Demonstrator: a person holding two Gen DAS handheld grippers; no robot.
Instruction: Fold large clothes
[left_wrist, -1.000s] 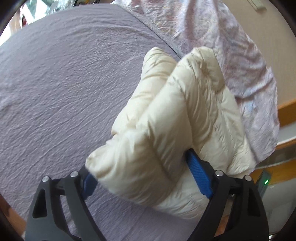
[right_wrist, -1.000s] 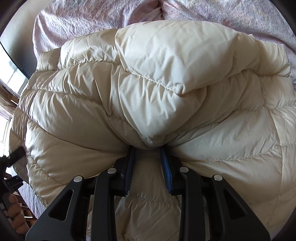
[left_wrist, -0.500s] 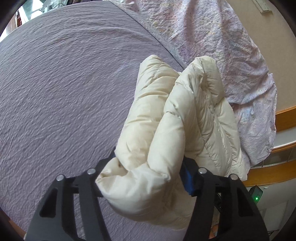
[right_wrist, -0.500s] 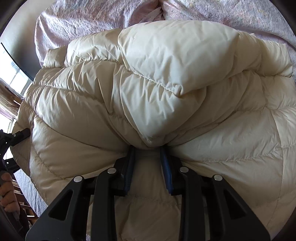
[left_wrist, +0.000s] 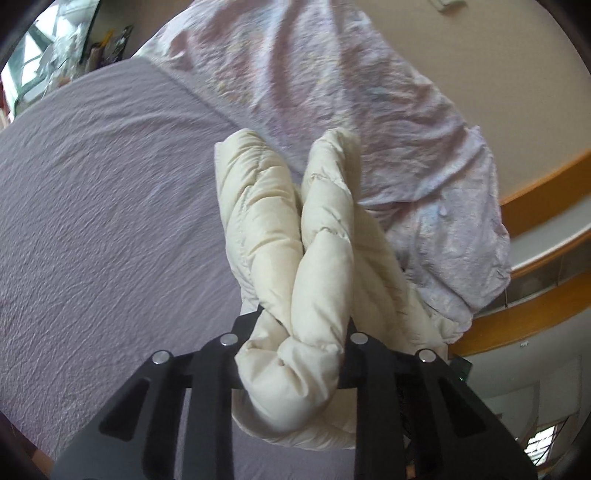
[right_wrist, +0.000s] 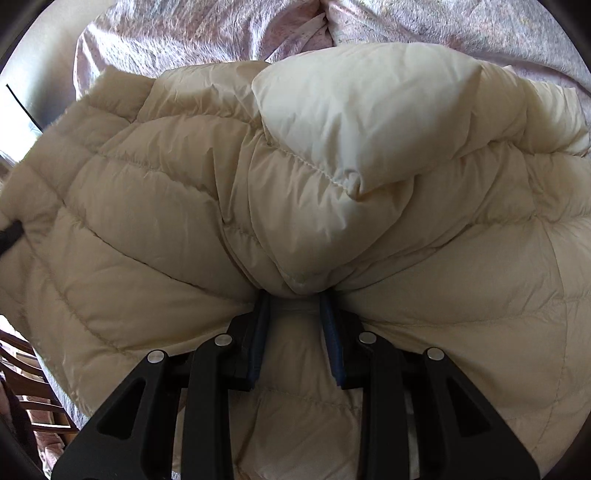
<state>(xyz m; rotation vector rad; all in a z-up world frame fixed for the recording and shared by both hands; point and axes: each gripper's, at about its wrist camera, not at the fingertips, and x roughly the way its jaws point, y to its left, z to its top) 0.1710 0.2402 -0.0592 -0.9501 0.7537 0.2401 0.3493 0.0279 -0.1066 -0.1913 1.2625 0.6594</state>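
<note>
A cream quilted puffer jacket (right_wrist: 332, 206) is seen spread over a bed. In the right wrist view it fills most of the frame, with a paler padded fold (right_wrist: 369, 122) lying on top of the darker quilted body. Pink-lilac crumpled bedding (right_wrist: 207, 33) is visible behind it along the upper edge.

The right gripper (right_wrist: 295, 306) is closed to a narrow gap on a bunched pleat of the jacket. The fabric is pinched between the blue pads (right_wrist: 258, 332), and quilted panels bulge out on both sides of the black fingers. Wooden chair slats (right_wrist: 33, 402) are noted at the lower left edge of that view.

In the left wrist view, a twisted end of the same jacket (left_wrist: 295, 258) is drawn out in two long padded rolls running away from the camera. The left gripper (left_wrist: 291, 354) is recorded with its jaws closing; the bunched jacket end sits between them and is squeezed by the black fingers on both sides, so that the pads are hidden by the fabric. This end is held clear of the lilac bedsheet (left_wrist: 103, 206), which lies flat and wrinkled to the left. The crumpled pink-lilac bedding (left_wrist: 362, 110) is heaped beyond, against a beige wall (left_wrist: 498, 55). An orange wooden rail (left_wrist: 543, 173) is seen at the right.
</note>
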